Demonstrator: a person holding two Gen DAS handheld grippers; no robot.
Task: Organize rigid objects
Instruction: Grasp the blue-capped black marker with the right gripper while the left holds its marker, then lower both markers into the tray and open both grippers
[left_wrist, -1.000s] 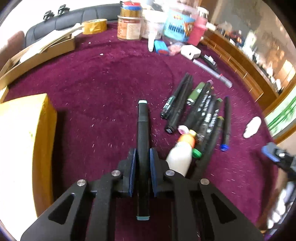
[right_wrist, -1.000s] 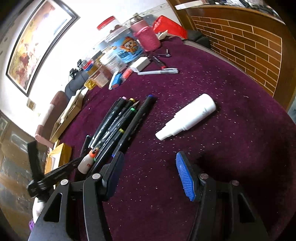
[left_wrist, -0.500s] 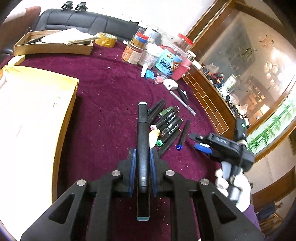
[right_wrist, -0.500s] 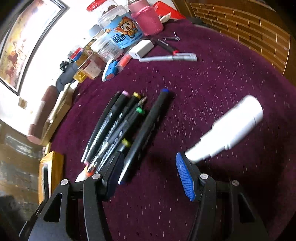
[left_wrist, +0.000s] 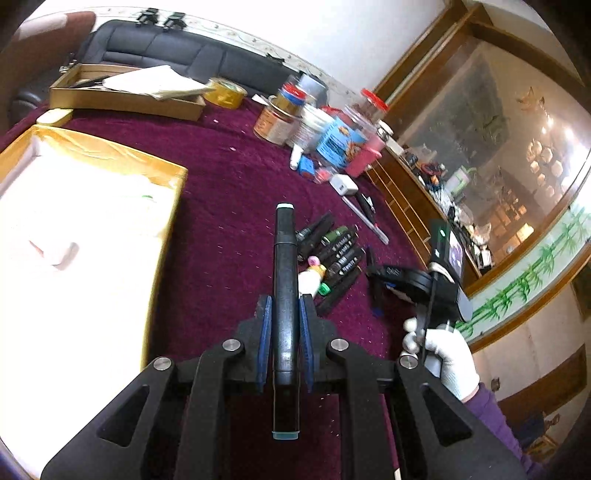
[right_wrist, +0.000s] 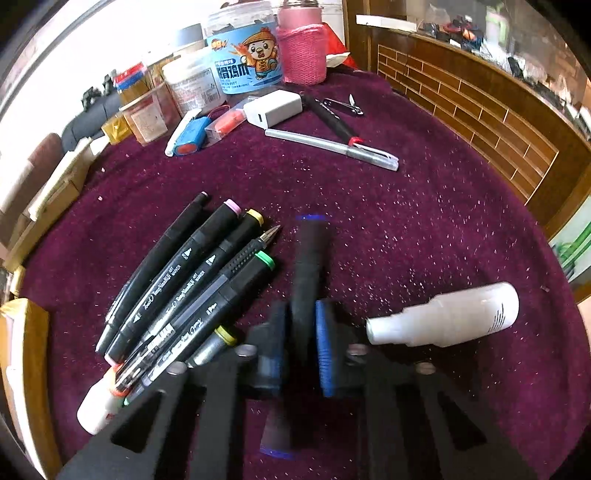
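Note:
My left gripper (left_wrist: 283, 317) is shut on a black marker with teal ends (left_wrist: 285, 258) and holds it high above the purple cloth, pointing forward. My right gripper (right_wrist: 301, 314) is shut on a black marker with blue ends (right_wrist: 309, 258), just right of a row of several black markers (right_wrist: 192, 280) lying on the cloth. The same row (left_wrist: 338, 254) shows in the left wrist view, with the right gripper (left_wrist: 380, 284) and a gloved hand (left_wrist: 450, 354) beside it.
A yellow box with white lining (left_wrist: 74, 236) lies at the left. A white spray bottle (right_wrist: 447, 317) lies right of my right gripper, a small glue bottle (right_wrist: 96, 406) at the lower left. Jars (right_wrist: 240, 59), a white charger (right_wrist: 273, 107) and a silver pen (right_wrist: 332, 144) sit farther back.
My right gripper has closed on the blue-ended marker and moved it out of the row. My left gripper has risen higher with the teal-ended marker.

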